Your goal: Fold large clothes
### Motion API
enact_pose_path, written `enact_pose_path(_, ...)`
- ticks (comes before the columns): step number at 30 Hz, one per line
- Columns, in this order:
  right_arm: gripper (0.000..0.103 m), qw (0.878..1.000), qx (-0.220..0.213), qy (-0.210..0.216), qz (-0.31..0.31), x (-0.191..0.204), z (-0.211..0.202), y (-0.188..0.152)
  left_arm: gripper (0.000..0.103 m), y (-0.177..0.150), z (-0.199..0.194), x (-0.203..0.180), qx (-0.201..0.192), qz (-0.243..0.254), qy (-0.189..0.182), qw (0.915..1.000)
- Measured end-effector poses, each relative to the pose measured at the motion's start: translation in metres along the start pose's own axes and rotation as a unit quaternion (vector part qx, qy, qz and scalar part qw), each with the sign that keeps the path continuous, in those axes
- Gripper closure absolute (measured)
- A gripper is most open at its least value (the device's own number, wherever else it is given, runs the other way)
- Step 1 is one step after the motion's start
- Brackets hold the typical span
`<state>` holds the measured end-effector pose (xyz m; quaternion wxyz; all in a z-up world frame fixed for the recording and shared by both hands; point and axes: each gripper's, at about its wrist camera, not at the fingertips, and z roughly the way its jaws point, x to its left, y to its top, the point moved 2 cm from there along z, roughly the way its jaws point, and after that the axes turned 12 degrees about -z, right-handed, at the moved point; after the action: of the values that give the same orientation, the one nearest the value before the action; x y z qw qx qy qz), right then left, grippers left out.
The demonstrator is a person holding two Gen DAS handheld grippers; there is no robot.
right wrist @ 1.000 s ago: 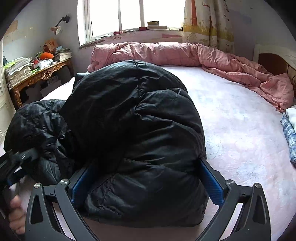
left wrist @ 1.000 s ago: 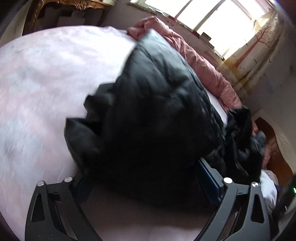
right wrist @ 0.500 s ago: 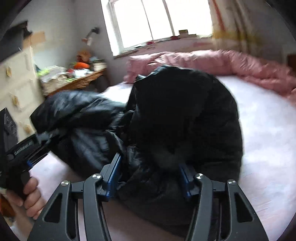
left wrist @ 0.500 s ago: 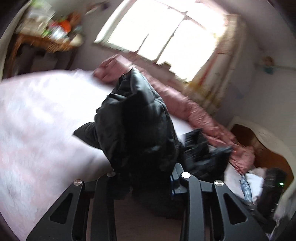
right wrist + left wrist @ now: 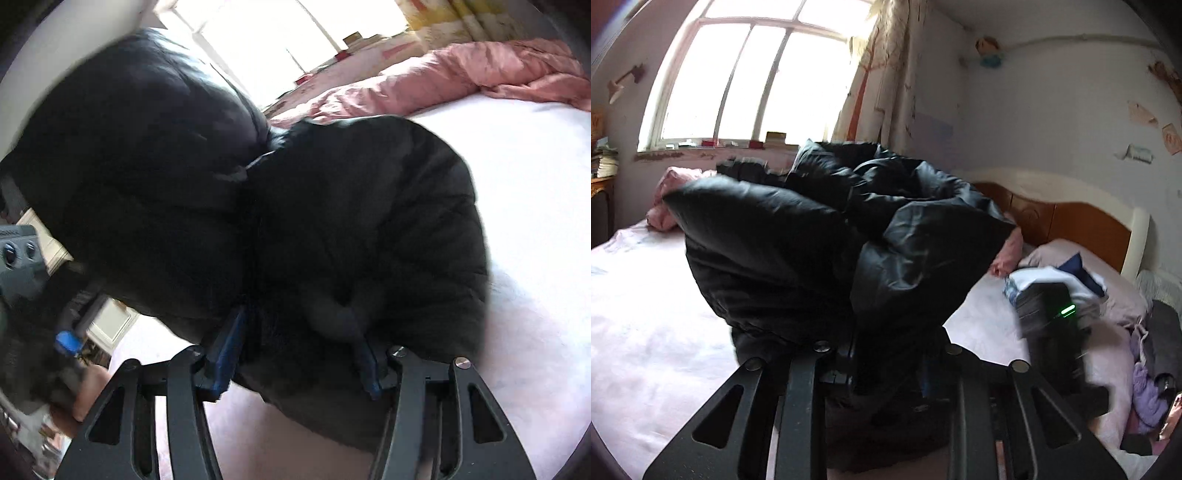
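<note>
Left wrist view: fingertips of left gripper (image 5: 886, 363) buried under black puffer jacket (image 5: 827, 243), clamped on its fabric; bundle bunched above pink bed (image 5: 646, 325), long axis unclear. Right wrist view: blurred; right gripper (image 5: 299, 354) pinching jacket (image 5: 332, 229) too, pads half hidden.

Your black puffer jacket (image 5: 820, 251) is bunched into a glossy, quilted mound, lifted off the pale pink bed (image 5: 646, 332) near its front edge, folds bulging upward and its lower hem trailing onto the sheet.
</note>
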<state>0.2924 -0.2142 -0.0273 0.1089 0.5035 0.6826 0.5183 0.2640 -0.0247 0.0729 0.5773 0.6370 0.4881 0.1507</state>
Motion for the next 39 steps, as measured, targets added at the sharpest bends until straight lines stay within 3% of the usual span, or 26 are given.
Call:
enact_pose_path(4, 0.045, 0.998, -0.020, -0.060, 0.019, -0.022, -0.047, -0.003, 0.081, -0.020, 0.010, -0.002, 0.029, -0.012, -0.021, 0.9993)
enact_pose_path(7, 0.044, 0.989, -0.058, -0.127, 0.050, -0.048, -0.091, 0.004, 0.081, -0.039, 0.016, -0.017, 0.052, 0.021, -0.033, 0.9979)
enact_pose_path(9, 0.044, 0.978, -0.078, -0.182, 0.060, -0.061, -0.118, 0.009, 0.081, -0.050, 0.026, -0.026, 0.072, 0.047, -0.018, 0.9961)
enact_pose_path(11, 0.044, 0.972, -0.098, -0.209, 0.055, -0.061, -0.135, 0.014, 0.081, -0.060, 0.041, -0.033, 0.097, 0.070, 0.000, 0.9928)
enact_pose_path(14, 0.042, 0.973, -0.121, -0.195, 0.022, -0.043, -0.150, 0.025, 0.081, -0.067, 0.056, -0.038, 0.125, 0.078, 0.002, 0.9891)
enact_pose_path(16, 0.036, 0.977, -0.112, -0.178, -0.028, -0.016, -0.142, 0.039, 0.081, -0.067, 0.058, -0.037, 0.131, 0.067, -0.002, 0.9892)
enact_pose_path(18, 0.036, 0.976, -0.093, -0.181, -0.074, 0.007, -0.128, 0.051, 0.081, -0.066, 0.058, -0.035, 0.131, 0.060, -0.007, 0.9896)
enact_pose_path(21, 0.036, 0.971, -0.068, -0.210, -0.095, 0.031, -0.117, 0.055, 0.081, -0.061, 0.052, -0.032, 0.115, 0.053, -0.004, 0.9919)
enact_pose_path(24, 0.035, 0.971, -0.069, -0.216, -0.075, 0.030, -0.113, 0.052, 0.081, -0.054, 0.025, -0.030, 0.063, 0.036, 0.015, 0.9972)
enact_pose_path(27, 0.024, 0.968, -0.088, -0.227, -0.064, 0.025, -0.116, 0.045, 0.080, -0.043, -0.006, -0.022, 0.028, 0.034, 0.047, 0.9979)
enact_pose_path(29, 0.023, 0.964, -0.080, -0.245, -0.069, 0.018, -0.109, 0.045, 0.078, -0.036, -0.026, -0.014, 0.015, 0.037, 0.079, 0.9961)
enact_pose_path(33, 0.021, 0.962, -0.054, -0.254, -0.086, 0.019, -0.091, 0.040, 0.047, -0.028, -0.061, 0.015, 0.003, 0.023, 0.132, 0.9909)
enact_pose_path(34, 0.016, 0.960, -0.054, -0.262, -0.089, 0.022, -0.090, 0.036, 0.045, -0.027, -0.069, 0.025, -0.004, 0.017, 0.145, 0.9892)
enact_pose_path(37, 0.014, 0.951, -0.050, -0.292, -0.088, 0.020, -0.084, 0.029, 0.030, -0.028, -0.080, 0.052, -0.010, -0.016, 0.196, 0.9804)
enact_pose_path(39, 0.014, 0.954, -0.039, -0.287, -0.079, 0.017, -0.079, 0.024, 0.030, -0.027, -0.087, 0.075, -0.016, -0.067, 0.216, 0.9740)
